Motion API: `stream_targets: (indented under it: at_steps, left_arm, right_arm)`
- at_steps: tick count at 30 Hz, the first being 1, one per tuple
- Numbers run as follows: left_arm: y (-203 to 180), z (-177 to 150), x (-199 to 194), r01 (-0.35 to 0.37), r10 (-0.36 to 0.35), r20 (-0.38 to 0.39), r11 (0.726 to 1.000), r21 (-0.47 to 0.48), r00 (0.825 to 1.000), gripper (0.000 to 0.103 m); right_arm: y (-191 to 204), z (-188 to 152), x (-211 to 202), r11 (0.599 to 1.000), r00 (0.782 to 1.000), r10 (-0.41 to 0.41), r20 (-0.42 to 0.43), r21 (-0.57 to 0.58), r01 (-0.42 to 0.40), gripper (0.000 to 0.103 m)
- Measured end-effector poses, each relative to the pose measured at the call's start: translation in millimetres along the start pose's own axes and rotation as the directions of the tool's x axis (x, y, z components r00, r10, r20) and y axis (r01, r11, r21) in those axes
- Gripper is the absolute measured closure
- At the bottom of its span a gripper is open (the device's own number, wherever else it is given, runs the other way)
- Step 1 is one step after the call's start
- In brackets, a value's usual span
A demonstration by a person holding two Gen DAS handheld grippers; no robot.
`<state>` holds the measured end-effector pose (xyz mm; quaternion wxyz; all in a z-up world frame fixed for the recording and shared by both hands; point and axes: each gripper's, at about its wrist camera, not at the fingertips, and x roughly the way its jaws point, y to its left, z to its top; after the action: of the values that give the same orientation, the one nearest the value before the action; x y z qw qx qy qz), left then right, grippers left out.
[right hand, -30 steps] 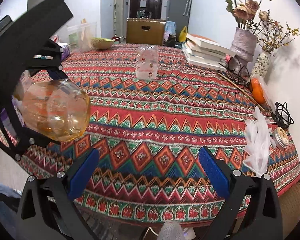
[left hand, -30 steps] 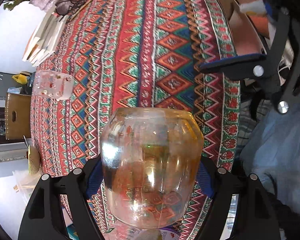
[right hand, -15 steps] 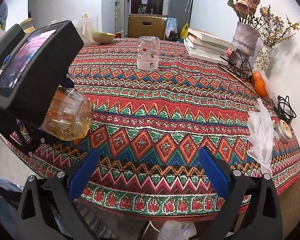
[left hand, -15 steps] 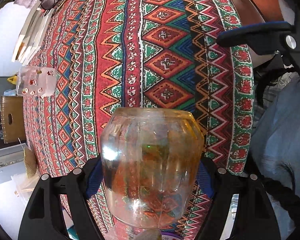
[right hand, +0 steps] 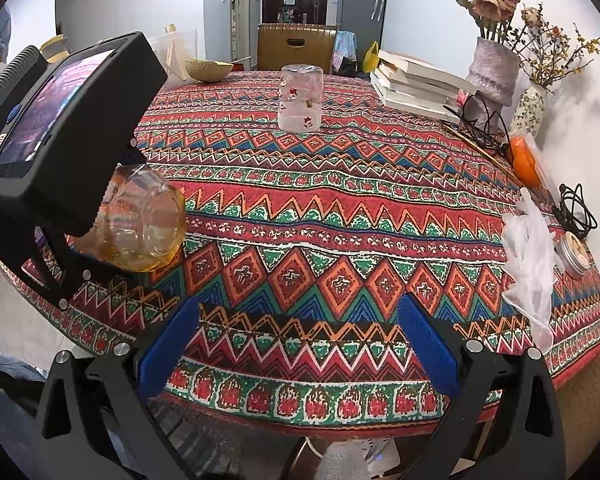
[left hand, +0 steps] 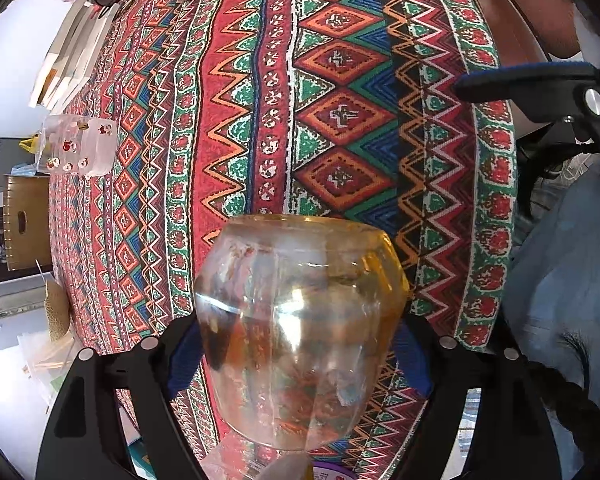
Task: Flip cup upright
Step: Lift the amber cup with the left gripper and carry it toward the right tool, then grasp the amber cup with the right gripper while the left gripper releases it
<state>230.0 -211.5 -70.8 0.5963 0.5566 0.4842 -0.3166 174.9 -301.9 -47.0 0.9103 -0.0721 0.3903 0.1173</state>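
The left claw [left hand: 300, 344] pinches the amber cup [left hand: 300, 328] on its side above the desk's [left hand: 340, 120] near left edge, mid-turn toward upright, while the right claw [right hand: 300, 344] waits spread and empty

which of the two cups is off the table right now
The amber glass cup, clamped sideways in the left hand-held gripper. The clear cup with red motifs stands untouched mid-table.

The blue pads of the left tool [left hand: 300, 364] are mostly hidden behind the amber cup [left hand: 300, 328] — contact cannot be made out. The cup's rear is covered by the tool body in the right wrist view.
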Motion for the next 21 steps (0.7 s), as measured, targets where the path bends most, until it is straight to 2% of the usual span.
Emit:
stream_targets:
  at_steps: [2,13,21]
  left_arm:
    - [-1,1,-3,-0.006,0.006,0.005,1.000,-0.010,1.000,0.018]
    - [-1,-4,-19,-0.043,0.045,0.035,0.998,-0.050,0.998,0.012]
    - [6,-28,-55,-0.042,0.066,0.130,0.983,-0.180,0.989,0.009]
  right_arm:
    - [1,-1,-1,1.000,1.000,0.000,0.001,0.002,0.000,0.007]
    - [4,-3,-4,1.000,1.000,0.002,0.005,0.000,-0.002,0.007]
    - [13,-1,-12,1.000,1.000,0.009,0.016,-0.027,-0.009,0.007]
